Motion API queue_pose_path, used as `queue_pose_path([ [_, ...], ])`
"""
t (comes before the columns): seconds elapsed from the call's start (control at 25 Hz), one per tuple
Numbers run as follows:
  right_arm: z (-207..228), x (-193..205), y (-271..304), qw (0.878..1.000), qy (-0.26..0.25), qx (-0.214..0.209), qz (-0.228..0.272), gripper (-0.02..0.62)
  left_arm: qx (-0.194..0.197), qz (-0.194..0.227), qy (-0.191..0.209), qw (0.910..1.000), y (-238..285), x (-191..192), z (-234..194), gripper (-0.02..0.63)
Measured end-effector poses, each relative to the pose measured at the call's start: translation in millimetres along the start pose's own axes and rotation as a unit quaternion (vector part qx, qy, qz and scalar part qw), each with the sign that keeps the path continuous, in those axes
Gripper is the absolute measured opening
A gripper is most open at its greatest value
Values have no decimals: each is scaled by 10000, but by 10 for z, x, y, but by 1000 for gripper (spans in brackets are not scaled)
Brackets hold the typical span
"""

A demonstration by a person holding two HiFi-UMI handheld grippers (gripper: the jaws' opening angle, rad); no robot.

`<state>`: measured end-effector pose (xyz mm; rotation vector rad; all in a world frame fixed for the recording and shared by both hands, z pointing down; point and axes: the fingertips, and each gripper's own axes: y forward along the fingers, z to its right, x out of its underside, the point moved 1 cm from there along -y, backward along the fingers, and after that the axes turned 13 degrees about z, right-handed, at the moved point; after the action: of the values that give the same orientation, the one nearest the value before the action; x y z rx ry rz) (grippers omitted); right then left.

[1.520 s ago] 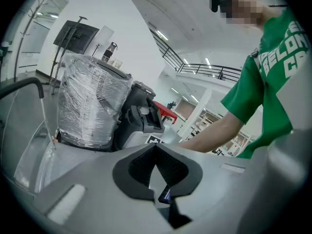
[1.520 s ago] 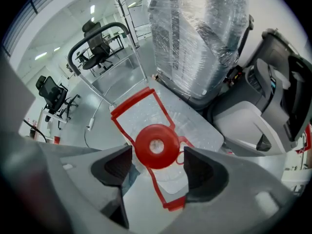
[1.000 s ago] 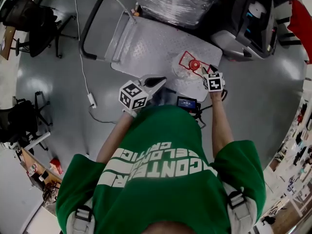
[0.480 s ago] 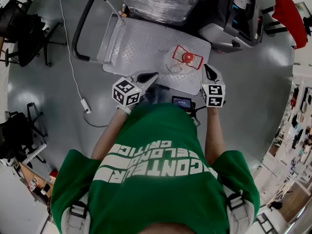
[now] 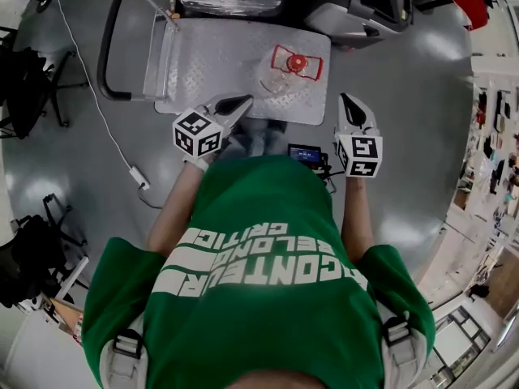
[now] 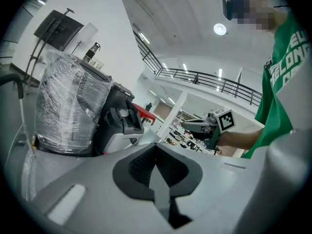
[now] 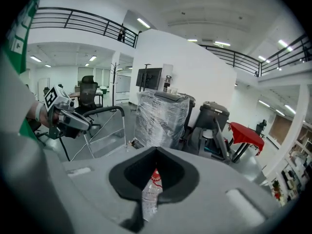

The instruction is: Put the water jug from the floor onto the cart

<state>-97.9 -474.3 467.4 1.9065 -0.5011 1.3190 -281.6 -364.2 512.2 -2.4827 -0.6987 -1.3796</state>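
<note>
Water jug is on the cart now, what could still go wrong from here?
1. The water jug stands toward the end of the cart away from its handle, on a flat deck with no visible rim; a push could slide or tip it off.
2. A white cable lies on the floor beside the cart and could catch a wheel.

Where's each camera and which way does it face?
Head view: on head, down at cart and water jug; shirt, arms, left gripper, right gripper.
Left gripper view: on left gripper, faces wrapped load; its jaws, right gripper.
Right gripper view: on right gripper, faces cart; its jaws, left gripper.
Both gripper views share the wrapped load.
</note>
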Motion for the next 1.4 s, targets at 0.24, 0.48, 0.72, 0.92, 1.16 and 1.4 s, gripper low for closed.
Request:
queue_pose_path([
  [0.24,116,-42,-205,9997,48,240,46,-8,200,39,60,9998,87,-53,155,11],
  [0.48,107,-9,-203,9998,119,156,96,-8,151,23,81,9999,119,-42,201,11],
  [0.72,218,89,-214,9989,444,12,175,-8,117,-32,129,9998,275,14,297,11],
  [0.92,395,221,-246,9980,570,-151,210,-8,-22,-107,127,9999,497,95,387,11],
  [1.16,625,397,-353,9965,733,-318,258,-8,-125,-227,120,9996,766,243,560,11],
  [1.4,859,592,-509,9944,905,-437,339,-8,-129,-328,178,9992,1070,383,833,10],
])
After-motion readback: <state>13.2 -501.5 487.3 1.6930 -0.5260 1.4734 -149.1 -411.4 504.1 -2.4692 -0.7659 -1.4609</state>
